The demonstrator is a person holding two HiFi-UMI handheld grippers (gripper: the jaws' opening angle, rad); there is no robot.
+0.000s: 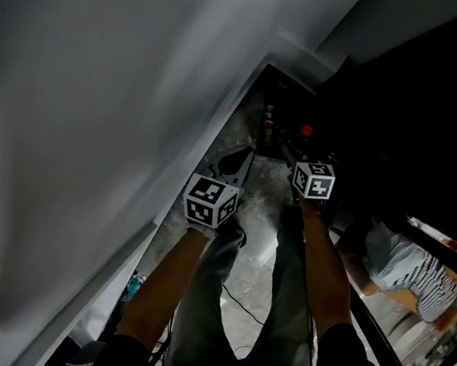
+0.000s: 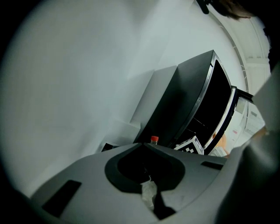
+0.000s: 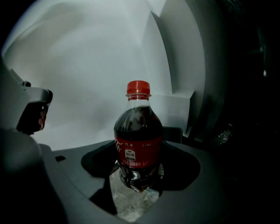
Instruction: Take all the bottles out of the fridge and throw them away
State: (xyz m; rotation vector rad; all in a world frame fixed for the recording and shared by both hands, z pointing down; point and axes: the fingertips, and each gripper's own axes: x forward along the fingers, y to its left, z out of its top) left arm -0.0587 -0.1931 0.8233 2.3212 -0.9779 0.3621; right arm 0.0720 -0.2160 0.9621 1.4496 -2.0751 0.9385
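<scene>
Right gripper [image 3: 140, 146]: jaws clamped on upright cola bottle [image 3: 138, 135], cap at 12 o'clock, presumably for binning | left gripper [image 2: 142, 145]: jaws together, empty, spare | fridge [image 2: 192, 100] at its 2 o'clock

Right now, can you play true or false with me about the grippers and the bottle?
1. The right gripper holds a bottle. True.
2. The cap is blue. False: it is red.
3. The left gripper holds a bottle too. False: its jaws are together with nothing between them.
4. The drink in the bottle is dark. True.
</scene>
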